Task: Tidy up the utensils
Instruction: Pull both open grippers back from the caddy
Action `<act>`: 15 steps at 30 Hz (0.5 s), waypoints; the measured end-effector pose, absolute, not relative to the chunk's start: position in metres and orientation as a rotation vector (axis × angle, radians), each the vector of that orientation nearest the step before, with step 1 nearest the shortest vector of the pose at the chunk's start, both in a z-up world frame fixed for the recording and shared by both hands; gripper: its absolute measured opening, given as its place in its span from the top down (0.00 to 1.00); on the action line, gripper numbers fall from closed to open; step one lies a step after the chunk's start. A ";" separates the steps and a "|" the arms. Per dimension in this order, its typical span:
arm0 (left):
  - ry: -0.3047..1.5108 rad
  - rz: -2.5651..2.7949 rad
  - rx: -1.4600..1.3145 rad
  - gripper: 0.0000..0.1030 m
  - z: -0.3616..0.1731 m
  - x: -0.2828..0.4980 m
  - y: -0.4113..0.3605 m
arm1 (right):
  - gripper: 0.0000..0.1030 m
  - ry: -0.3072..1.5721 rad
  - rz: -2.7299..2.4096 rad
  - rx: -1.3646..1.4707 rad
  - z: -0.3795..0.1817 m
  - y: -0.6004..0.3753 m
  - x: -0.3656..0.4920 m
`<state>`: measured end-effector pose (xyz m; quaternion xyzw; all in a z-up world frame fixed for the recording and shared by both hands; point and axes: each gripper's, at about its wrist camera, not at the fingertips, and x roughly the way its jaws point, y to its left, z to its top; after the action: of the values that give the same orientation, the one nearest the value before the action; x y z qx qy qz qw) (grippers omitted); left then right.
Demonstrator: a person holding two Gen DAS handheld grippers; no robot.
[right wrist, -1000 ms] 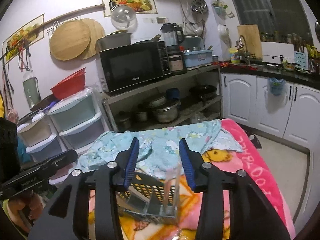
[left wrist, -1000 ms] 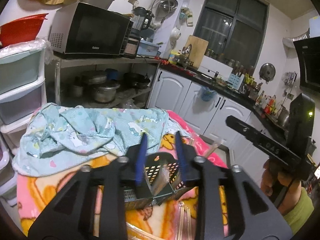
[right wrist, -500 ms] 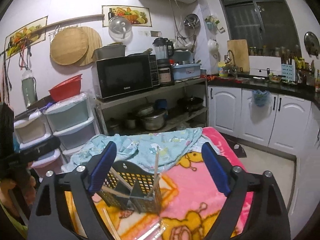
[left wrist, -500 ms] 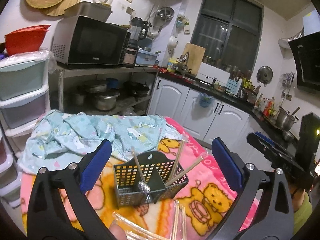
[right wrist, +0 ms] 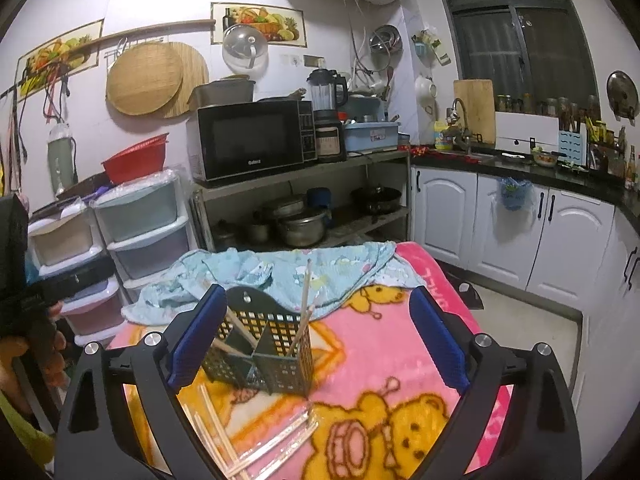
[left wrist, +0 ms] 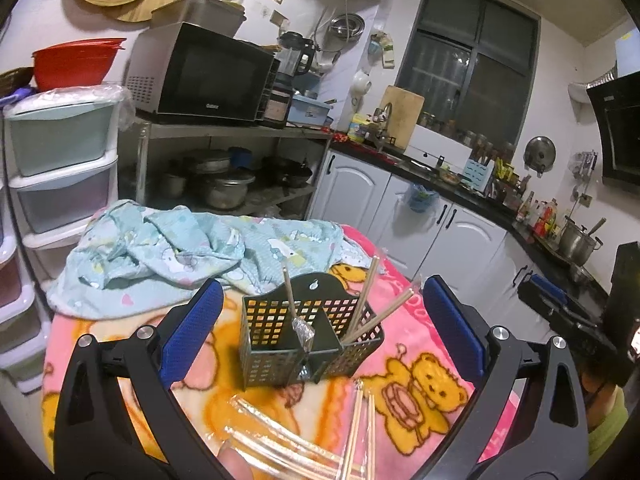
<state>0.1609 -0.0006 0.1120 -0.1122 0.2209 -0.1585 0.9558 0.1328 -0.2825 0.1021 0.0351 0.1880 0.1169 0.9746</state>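
Utensil caddy [left wrist: 308, 340] btwn open left tool [left wrist: 320, 332] pads, untouched

left gripper [left wrist: 320, 326] wide, right gripper [right wrist: 318, 334] opening

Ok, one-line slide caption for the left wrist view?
Open left claw faces a slotted caddy holding chopsticks; more lie loose on the pink blanket.

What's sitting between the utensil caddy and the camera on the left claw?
Loose chopsticks and clear-wrapped pairs lie on the pink blanket before the caddy, in the left wrist view; the left claw is open and empty.
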 end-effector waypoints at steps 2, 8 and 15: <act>0.450 -0.322 -0.229 0.10 0.111 0.159 0.000 | 0.13 0.390 0.229 0.057 0.098 -0.280 0.131; 0.466 -0.316 -0.227 0.10 0.104 0.152 0.000 | 0.12 0.426 0.217 0.037 0.085 -0.276 0.128; 0.475 -0.315 -0.220 0.10 0.096 0.143 -0.005 | 0.12 0.451 0.226 0.017 0.075 -0.270 0.127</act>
<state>0.1430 -0.0046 0.0961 -0.1081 0.2337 -0.1552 0.9537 0.1266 -0.2700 0.0746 0.0086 0.2230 0.1118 0.9683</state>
